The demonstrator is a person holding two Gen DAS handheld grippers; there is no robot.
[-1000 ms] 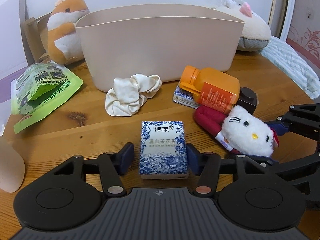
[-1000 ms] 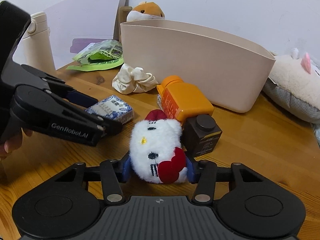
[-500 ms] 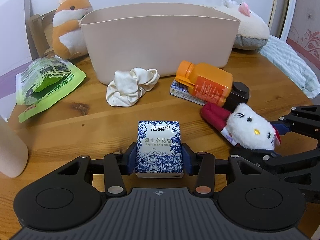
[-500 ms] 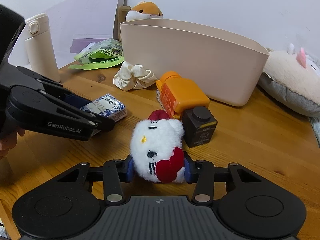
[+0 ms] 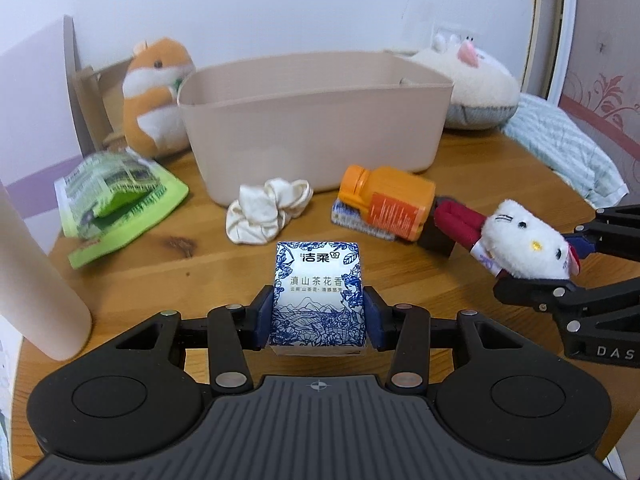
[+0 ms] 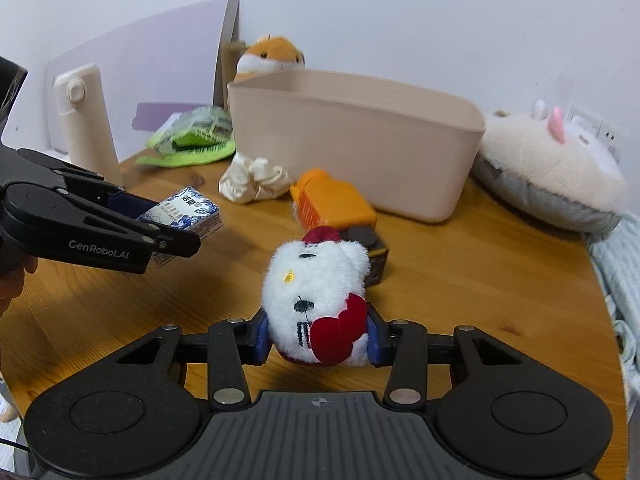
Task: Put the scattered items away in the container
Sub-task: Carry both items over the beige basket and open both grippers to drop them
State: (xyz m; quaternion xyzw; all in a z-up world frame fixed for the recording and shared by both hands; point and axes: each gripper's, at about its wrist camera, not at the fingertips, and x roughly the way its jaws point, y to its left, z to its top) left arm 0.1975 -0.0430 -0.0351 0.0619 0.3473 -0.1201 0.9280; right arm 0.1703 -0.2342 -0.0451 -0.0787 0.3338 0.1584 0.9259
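A: From the left wrist view, what is the left hand-held gripper (image 5: pixel 318 320) doing?

B: Its blue pads press both sides of a blue-and-white tissue pack (image 5: pixel 318 292), so it is clamped on it, jaws partly apart at the pack's width. The pack's far end sticks out ahead of the fingers, above the wooden bench (image 5: pixel 192 280).

A: And the container?

B: The beige container (image 5: pixel 312 128) stands farther back on the bench, open top facing up. Just in front of it lie a cream scrunchie (image 5: pixel 268 208) and an orange bottle (image 5: pixel 388 200) on its side, resting on another small pack. A green pouch (image 5: pixel 116 200) lies to the left, an orange hamster plush (image 5: pixel 156 96) behind the container's left end.

A: Is the other gripper visible there?

B: Yes, at the right edge: the right hand-held gripper (image 5: pixel 532 268) grips a white cat plush (image 5: pixel 524 248), whose red part trails toward the bottle.

A: Now the right wrist view.

B: The right hand-held gripper (image 6: pixel 318 338) is clamped on the white cat plush (image 6: pixel 316 296); the pads squeeze its lower sides by the red bow, and the soft body bulges above them. The plush looks raised off the bench (image 6: pixel 460 280).

A: What lies around it?

B: Beyond it sit a small dark jar (image 6: pixel 372 252) and the orange bottle (image 6: pixel 332 204), then the container (image 6: pixel 352 140). On the left, the left hand-held gripper (image 6: pixel 176 224) carries the tissue pack (image 6: pixel 188 212) clear of the bench. A cream flask (image 6: pixel 86 120) stands at the far left, and a large pale plush (image 6: pixel 552 168) lies right of the container.
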